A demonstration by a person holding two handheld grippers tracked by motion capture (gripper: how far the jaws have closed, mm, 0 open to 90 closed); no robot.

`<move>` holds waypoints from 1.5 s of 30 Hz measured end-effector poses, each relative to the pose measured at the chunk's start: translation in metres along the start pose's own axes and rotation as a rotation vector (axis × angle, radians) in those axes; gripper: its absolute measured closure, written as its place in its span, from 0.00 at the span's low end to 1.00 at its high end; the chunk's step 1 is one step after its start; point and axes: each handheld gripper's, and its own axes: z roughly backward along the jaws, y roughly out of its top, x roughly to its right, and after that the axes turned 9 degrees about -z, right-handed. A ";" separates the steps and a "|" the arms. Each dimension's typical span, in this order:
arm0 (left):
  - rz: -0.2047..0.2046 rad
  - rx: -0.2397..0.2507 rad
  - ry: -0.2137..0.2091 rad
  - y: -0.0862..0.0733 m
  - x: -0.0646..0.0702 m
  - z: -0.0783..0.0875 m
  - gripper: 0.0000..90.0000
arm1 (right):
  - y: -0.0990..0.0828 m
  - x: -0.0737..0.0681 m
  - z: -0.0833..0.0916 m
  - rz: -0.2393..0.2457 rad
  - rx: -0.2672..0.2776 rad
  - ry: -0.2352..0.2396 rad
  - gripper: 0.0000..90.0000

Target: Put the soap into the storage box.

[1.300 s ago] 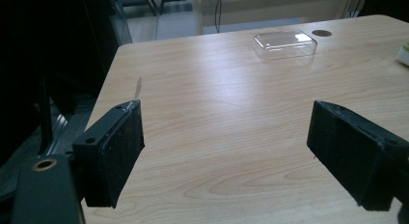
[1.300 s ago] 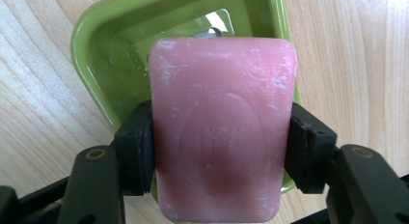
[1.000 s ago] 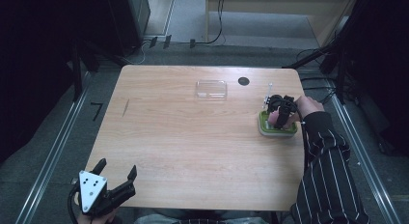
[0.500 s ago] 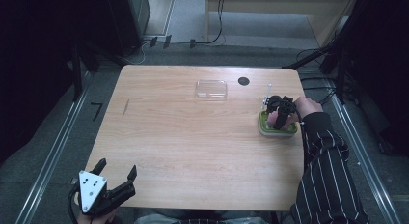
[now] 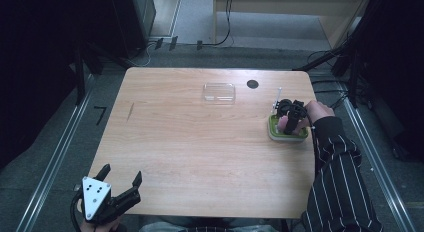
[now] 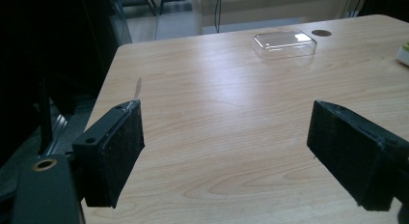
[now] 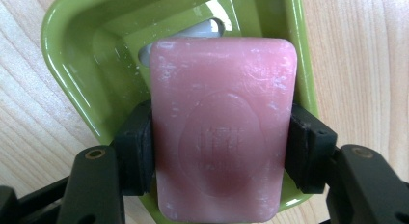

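Pink soap hides green dish floor; jaws clamped.

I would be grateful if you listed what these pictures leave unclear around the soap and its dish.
- Right gripper view: pink soap covers the green dish floor; dish's near rim cut off.
- High view: right claw hides the soap; too small.
- Left gripper view: dish cut off at the edge.

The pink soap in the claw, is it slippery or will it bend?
The soap is probably stiff: the right claw squeezes both sides and its edges stay straight. It may be a bit slippery, since its surface looks smooth and glossy. It probably won't roll, being a flat block over the green dish.
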 end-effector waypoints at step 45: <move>-0.007 0.005 -0.015 0.001 0.002 -0.003 0.15 | -0.008 -0.004 0.021 -0.194 0.027 0.031 0.14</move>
